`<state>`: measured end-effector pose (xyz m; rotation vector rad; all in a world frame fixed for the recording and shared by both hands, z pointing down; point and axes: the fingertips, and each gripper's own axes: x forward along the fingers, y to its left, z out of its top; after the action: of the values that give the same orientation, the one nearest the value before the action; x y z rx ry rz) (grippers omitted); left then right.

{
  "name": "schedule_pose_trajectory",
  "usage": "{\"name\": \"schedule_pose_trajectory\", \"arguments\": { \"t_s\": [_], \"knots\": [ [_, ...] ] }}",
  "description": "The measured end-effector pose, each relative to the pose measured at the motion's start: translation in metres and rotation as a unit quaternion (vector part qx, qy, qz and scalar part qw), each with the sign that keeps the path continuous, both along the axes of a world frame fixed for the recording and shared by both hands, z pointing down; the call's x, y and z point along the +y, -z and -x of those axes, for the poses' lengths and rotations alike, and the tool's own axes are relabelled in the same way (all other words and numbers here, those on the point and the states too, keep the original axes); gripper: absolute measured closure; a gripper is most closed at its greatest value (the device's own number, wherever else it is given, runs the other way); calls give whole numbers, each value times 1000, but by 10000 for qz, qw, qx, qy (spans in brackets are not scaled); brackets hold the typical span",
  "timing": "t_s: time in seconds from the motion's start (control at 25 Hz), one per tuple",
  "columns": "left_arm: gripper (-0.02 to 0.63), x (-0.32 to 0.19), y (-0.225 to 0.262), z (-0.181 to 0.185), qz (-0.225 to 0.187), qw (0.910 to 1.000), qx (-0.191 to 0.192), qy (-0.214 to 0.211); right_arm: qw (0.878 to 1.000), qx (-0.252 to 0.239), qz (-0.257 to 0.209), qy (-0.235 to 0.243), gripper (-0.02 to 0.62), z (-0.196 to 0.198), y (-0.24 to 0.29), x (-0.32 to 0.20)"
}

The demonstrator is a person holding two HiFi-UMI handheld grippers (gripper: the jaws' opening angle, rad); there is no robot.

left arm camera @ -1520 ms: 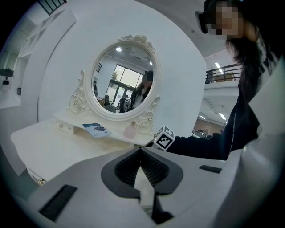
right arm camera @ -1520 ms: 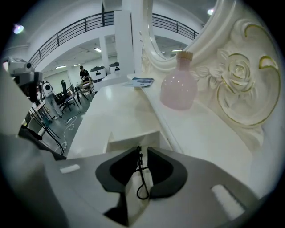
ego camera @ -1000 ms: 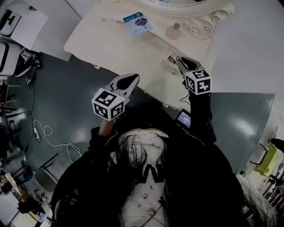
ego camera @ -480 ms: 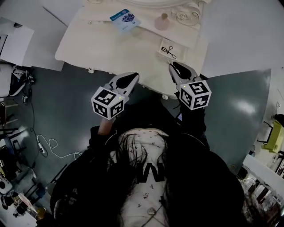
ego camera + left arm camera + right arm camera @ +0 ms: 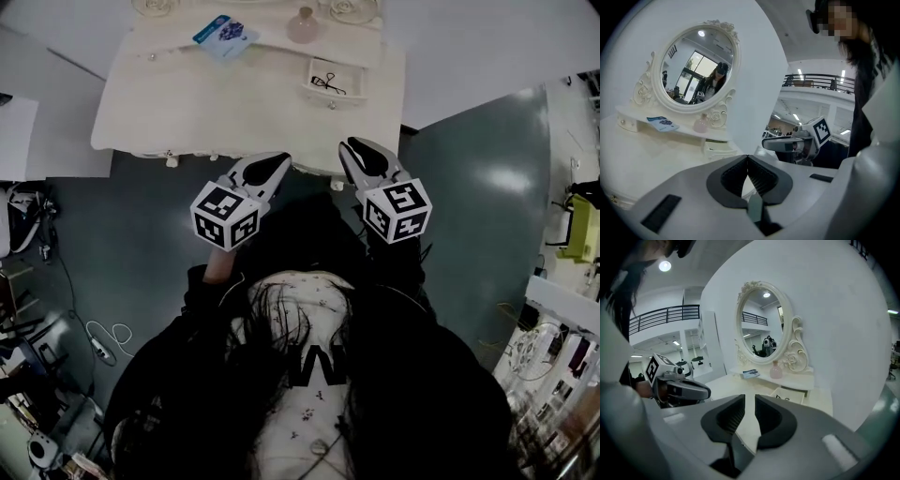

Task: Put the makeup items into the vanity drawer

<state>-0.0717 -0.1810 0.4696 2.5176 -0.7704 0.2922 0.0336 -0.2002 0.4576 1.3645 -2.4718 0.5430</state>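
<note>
Near the desk (image 5: pixel 178 108), the left gripper (image 5: pixel 278 160) had its fingers pressed together and the right gripper (image 5: pixel 352 147) had its slightly spread, both empty. A dark tool (image 5: pixel 328 83) lay in the open drawer (image 5: pixel 327 97). A hurried reach might topple the far pink bottle (image 5: pixel 303 25).

vanity (image 5: pixel 187 103) matt, smooth painted finish; floor (image 5: pixel 469 216) glossy, reflective

Your path across the bare vanity top (image 5: pixel 187 103) to the open drawer (image 5: pixel 333 97) is free; only the pink bottle (image 5: pixel 303 25) and blue packet (image 5: pixel 225 30) stand beyond, on the shelf (image 5: pixel 272 42)
</note>
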Motion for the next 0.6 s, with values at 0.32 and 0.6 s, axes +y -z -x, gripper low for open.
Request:
{"name": "schedule_pose_trajectory", "arguments": {
  "t_s": [0.32, 0.6],
  "knots": [
    [606, 2, 3, -12, -65, 9998, 150, -61, 9998, 145, -111, -129, 555, -10, 9, 10],
    [606, 18, 8, -20, -78, 9998, 99, 150, 9996, 170, -196, 111, 557, -15, 17, 35]
  ]
}}
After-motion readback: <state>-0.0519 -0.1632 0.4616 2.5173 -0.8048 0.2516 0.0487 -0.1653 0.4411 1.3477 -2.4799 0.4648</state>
